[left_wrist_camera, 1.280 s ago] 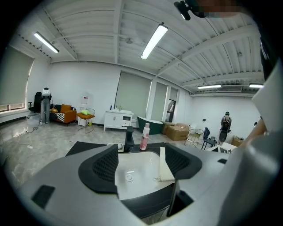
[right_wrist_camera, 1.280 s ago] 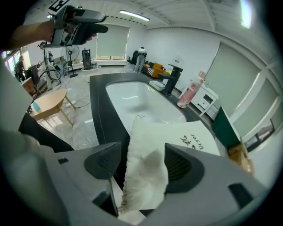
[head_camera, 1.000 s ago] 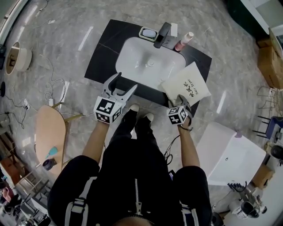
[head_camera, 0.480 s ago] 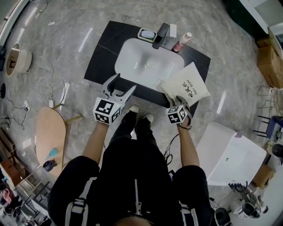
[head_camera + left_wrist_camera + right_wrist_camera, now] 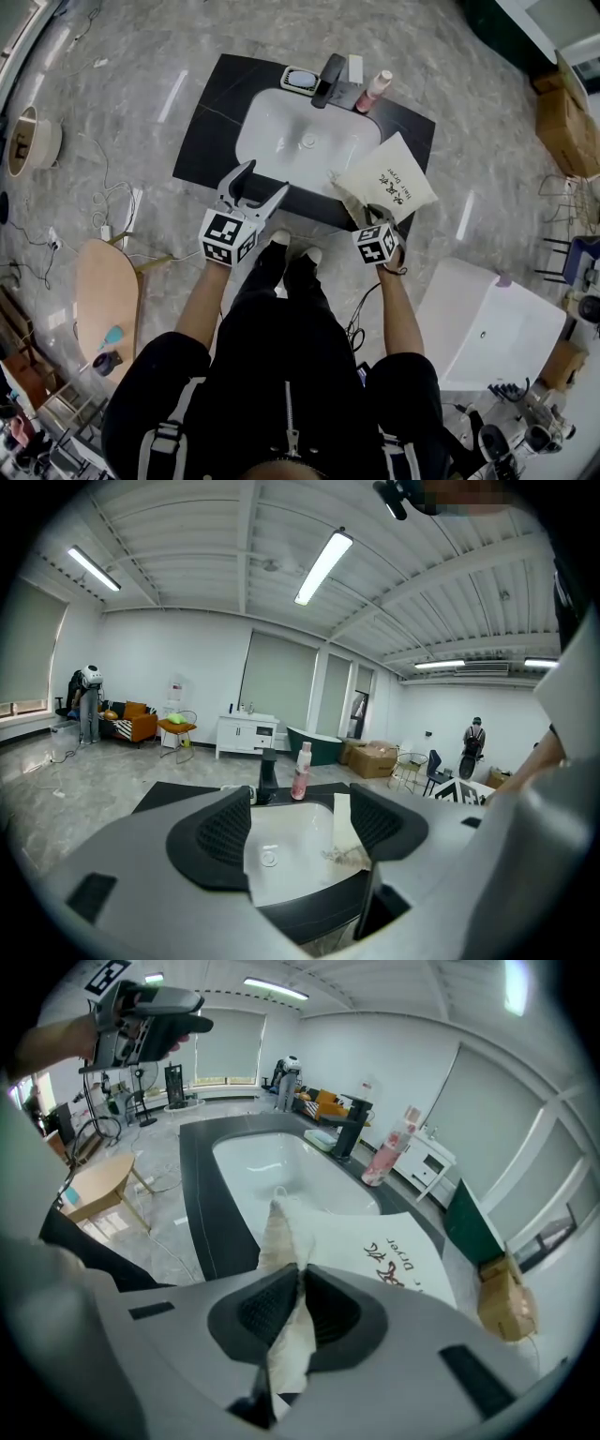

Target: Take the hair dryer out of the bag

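A cream cloth bag [image 5: 386, 178] with black print lies on the right end of the black counter [image 5: 208, 122], beside the white sink [image 5: 305, 136]. The hair dryer is hidden; I see only the bag. My right gripper [image 5: 368, 212] is at the bag's near edge. In the right gripper view its jaws have just been closing, and the right gripper [image 5: 298, 1309] is shut on a bunched fold of the bag [image 5: 384, 1246]. My left gripper [image 5: 263, 181] hovers open over the sink's near rim, holding nothing. In the left gripper view the left gripper [image 5: 298, 829] frames the sink [image 5: 281, 846] and the bag [image 5: 344, 829].
A black faucet [image 5: 328, 80], a pink bottle [image 5: 372, 91] and a soap dish [image 5: 300, 79] stand at the back of the counter. A white box [image 5: 487, 328] sits on the floor at right, a wooden stool [image 5: 105, 286] at left, with cables around.
The right gripper's jaws have come together on the bag's near edge, and that edge is now bunched and drawn up slightly. The left gripper stays where it was, open.
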### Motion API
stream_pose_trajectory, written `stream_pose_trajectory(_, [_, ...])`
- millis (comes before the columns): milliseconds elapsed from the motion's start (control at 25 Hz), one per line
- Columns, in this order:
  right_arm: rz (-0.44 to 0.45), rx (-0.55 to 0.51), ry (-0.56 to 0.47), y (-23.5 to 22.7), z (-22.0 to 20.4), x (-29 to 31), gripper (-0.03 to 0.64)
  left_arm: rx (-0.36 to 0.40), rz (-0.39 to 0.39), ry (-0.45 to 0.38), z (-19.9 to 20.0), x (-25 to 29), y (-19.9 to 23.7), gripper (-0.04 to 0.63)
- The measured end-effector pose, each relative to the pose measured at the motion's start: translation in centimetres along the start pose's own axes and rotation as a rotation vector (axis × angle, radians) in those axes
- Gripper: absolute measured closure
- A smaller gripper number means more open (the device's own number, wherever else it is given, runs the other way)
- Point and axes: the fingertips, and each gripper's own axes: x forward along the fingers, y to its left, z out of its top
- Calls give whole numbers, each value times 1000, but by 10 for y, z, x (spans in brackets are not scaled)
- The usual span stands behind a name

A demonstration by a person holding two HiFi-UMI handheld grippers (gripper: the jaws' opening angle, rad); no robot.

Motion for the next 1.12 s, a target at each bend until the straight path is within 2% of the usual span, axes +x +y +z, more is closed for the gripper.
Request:
stream_pose_trajectory(120, [24,64,-58,-9,10,-11,577,4,-10,1,-1,2,-2,255])
stream_pose_trajectory(280, [55,90,-107,-22,21,-27,577,5,-20,6,-1,3,-5,255])
stream_pose_trajectory(480, [100,208,-174,-39,34,-40,577,16,-40,1,1,9,-10,255])
stream_pose_trajectory(680, [128,234,-189,-43,30,-46,577,28,-74,8,-1,16,-18,255])
stream_pose_trajectory(840, [134,247,-198,-45,23,-48,575,24,-140,24,-8,21,-32,255])
stream_pose_trajectory(1000, [137,290,-221,-48,24,-51,575,29,-244,51,-22,30,-55,255])
stream_pose_trajectory(1120, [146,283,-222,-46,25,-51,575,48,-318,98,-40,41,-75,255])
